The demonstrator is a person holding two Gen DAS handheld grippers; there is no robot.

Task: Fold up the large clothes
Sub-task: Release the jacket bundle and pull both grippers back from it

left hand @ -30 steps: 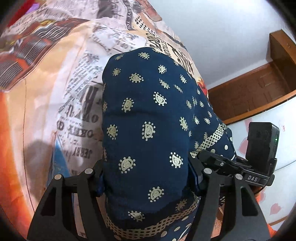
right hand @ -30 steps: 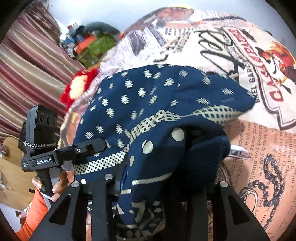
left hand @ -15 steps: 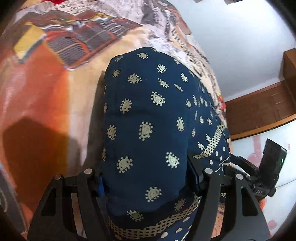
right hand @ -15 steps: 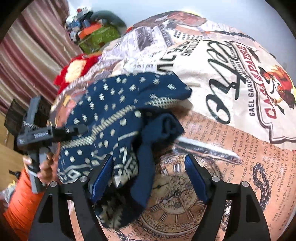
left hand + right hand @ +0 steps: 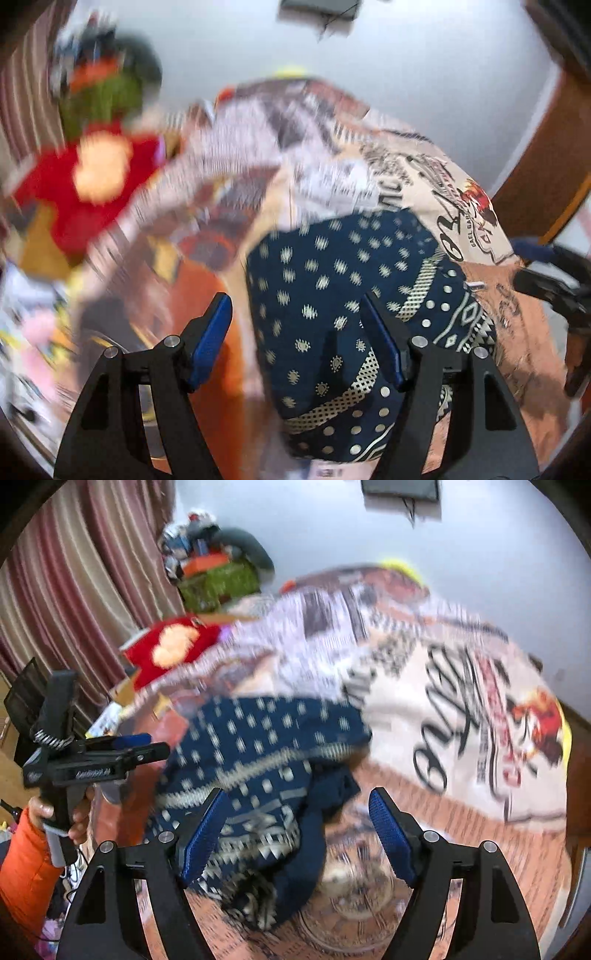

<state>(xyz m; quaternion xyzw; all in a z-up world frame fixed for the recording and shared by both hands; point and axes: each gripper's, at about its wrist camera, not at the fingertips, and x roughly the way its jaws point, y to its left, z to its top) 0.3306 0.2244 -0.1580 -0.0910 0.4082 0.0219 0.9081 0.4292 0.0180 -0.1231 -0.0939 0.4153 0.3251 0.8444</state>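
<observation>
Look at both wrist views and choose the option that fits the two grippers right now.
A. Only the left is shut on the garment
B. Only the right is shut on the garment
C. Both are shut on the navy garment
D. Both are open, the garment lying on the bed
D: the left gripper and right gripper both stand spread with nothing pinched, and the navy garment lies bunched on the printed bedspread.

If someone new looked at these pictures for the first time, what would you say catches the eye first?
The navy patterned garment stands out first, heaped at the centre of the bed on a bedspread printed with large lettering. Next come the blue-padded fingers of the right tool, open with nothing between them, and the left tool, also open. At the bed's far left edge lies a red plush toy, with striped curtains behind it.
</observation>
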